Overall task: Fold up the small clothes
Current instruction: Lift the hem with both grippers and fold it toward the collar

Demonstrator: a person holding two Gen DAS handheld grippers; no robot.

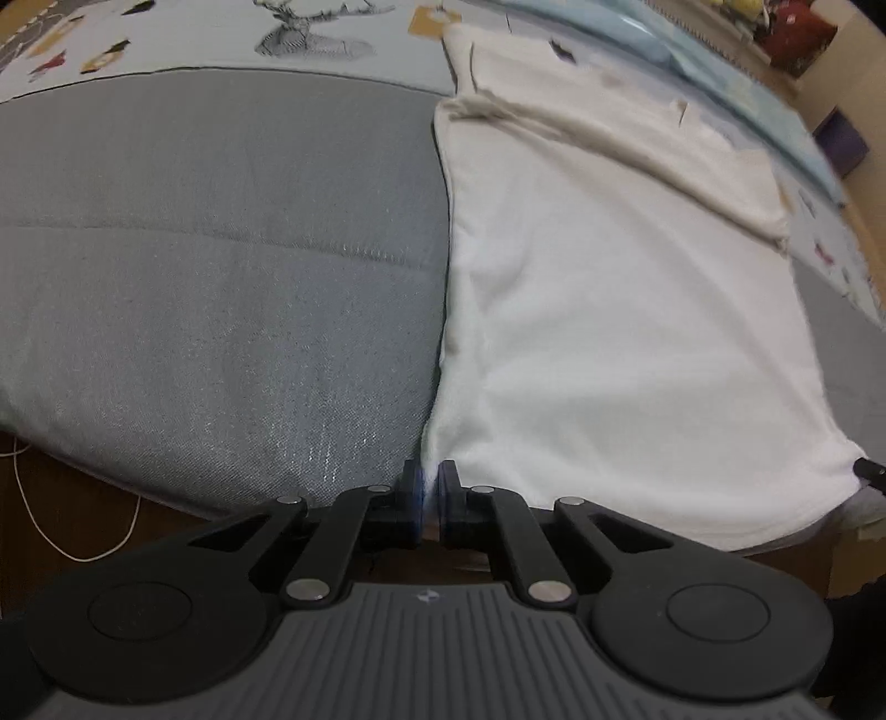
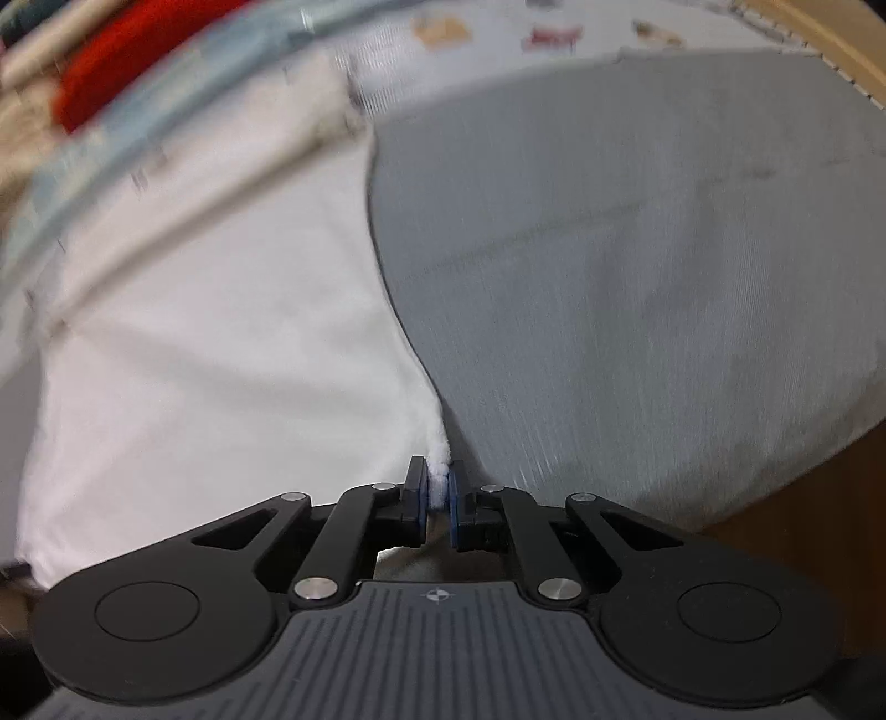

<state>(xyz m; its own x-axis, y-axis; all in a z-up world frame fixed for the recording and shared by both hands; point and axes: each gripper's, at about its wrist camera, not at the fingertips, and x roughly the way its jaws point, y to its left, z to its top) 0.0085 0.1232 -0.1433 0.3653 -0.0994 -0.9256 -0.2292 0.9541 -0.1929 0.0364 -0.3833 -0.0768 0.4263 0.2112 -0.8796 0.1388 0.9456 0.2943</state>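
A white garment (image 1: pixel 609 310) lies spread flat on a grey cushion (image 1: pixel 221 249), its far part folded over in a creased band. My left gripper (image 1: pixel 431 487) is shut on the garment's near left corner, a pinch of white cloth showing between the blue pads. In the right wrist view the same white garment (image 2: pixel 221 360) fills the left half. There my right gripper (image 2: pixel 438 487) is shut on the near right corner, with a tuft of cloth squeezed between its pads. The right gripper's black tip (image 1: pixel 869 469) shows at the garment's other near corner in the left wrist view.
The grey cushion (image 2: pixel 637 277) lies on a patterned pale-blue mat (image 1: pixel 194 39). A white cord (image 1: pixel 72 531) lies on the brown floor near the cushion's front edge. A red object (image 2: pixel 127 61) and light-blue cloth (image 1: pixel 736 77) lie beyond the garment.
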